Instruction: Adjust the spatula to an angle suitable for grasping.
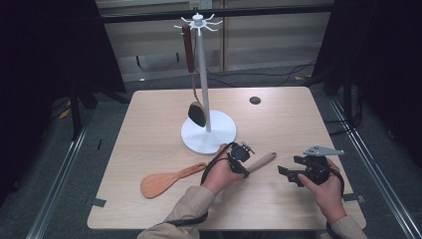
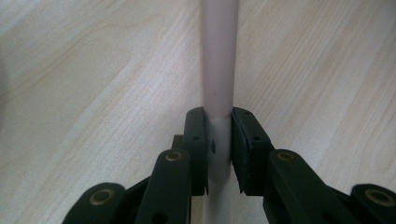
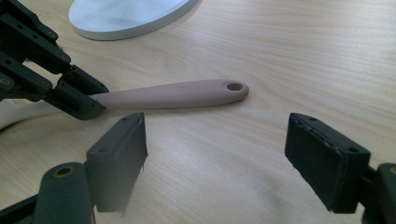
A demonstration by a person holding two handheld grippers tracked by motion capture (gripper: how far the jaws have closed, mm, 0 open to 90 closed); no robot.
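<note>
Left gripper is clamped on the pink handle of a utensil lying on the table, just in front of the stand's white base. Left gripper view confirms it: both black pads press against the handle from either side, with the handle running straight out ahead over the wood. In the right gripper view the same handle lies flat on the tabletop, its hanging hole at the free end, and the left gripper grips its other end. The utensil's head is hidden behind the hand, so I can't tell what kind it is

Right gripper sits to the right of the handle, jaws spread wide and holding nothing. Its two pads stand well apart above bare wood, pointing toward the handle but not touching it

Wooden rice paddle lies flat on the table left of the left hand, apart from everything else. White rack stand is upright mid-table, with a ladle hanging from one of its top hooks, bowl end down near the pole just above the base. Small dark round hole sits in the tabletop toward the far right
</note>
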